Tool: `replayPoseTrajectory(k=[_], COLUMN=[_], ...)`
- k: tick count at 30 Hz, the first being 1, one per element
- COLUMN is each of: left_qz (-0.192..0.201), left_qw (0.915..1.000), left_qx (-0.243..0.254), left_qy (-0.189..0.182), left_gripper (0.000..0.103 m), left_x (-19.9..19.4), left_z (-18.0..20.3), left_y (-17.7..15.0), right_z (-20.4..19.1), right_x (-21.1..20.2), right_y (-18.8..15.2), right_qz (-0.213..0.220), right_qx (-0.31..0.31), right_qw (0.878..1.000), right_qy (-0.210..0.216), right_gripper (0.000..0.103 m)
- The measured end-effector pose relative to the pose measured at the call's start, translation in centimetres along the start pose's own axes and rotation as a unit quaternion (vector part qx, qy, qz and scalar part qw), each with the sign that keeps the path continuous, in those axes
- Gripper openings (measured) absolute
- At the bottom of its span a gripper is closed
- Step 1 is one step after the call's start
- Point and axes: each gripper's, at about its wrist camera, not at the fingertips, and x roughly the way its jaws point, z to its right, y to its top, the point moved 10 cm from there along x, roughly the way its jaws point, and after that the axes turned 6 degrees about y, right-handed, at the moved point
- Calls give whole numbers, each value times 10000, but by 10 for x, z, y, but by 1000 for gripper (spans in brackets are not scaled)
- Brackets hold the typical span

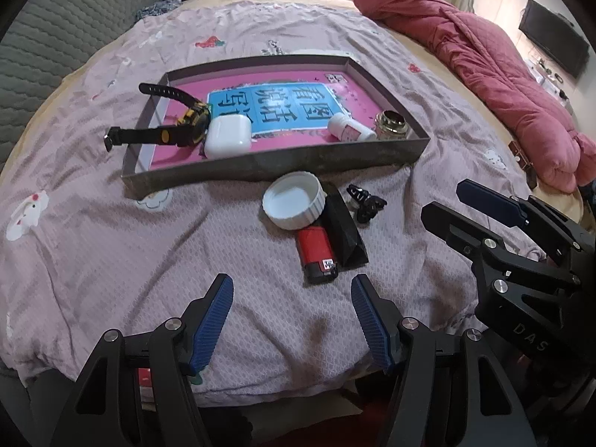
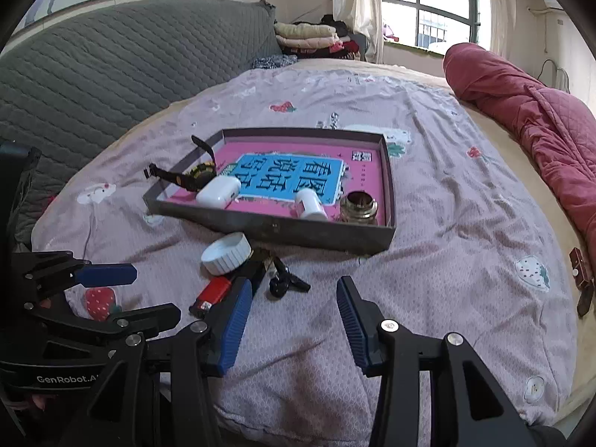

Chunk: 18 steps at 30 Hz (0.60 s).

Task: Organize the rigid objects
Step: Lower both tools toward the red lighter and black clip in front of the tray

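Note:
A shallow grey box with a pink book on its floor lies on the bed. In it are a black watch, a white earbud case, a small white bottle and a glass jar. In front of the box lie a white lid, a red lighter, a black wedge and a black clip. My left gripper and right gripper are open and empty, just short of these.
A rolled red quilt lies along the right side of the bed. A grey padded headboard and folded clothes are at the back. A dark clip lies at the bed's right edge.

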Motion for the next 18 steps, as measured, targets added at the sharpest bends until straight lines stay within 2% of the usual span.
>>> replayPoseTrajectory(k=[18], left_qz=[-210], left_qw=[9997], left_qx=[-37], left_qy=[68], left_gripper=[67], left_x=[22], left_z=[5], left_y=[-6], right_z=[1], right_x=[12], right_y=[-10], right_qz=[-239], right_qx=[-34], right_qw=[9997], right_qy=[-28], right_gripper=[47])
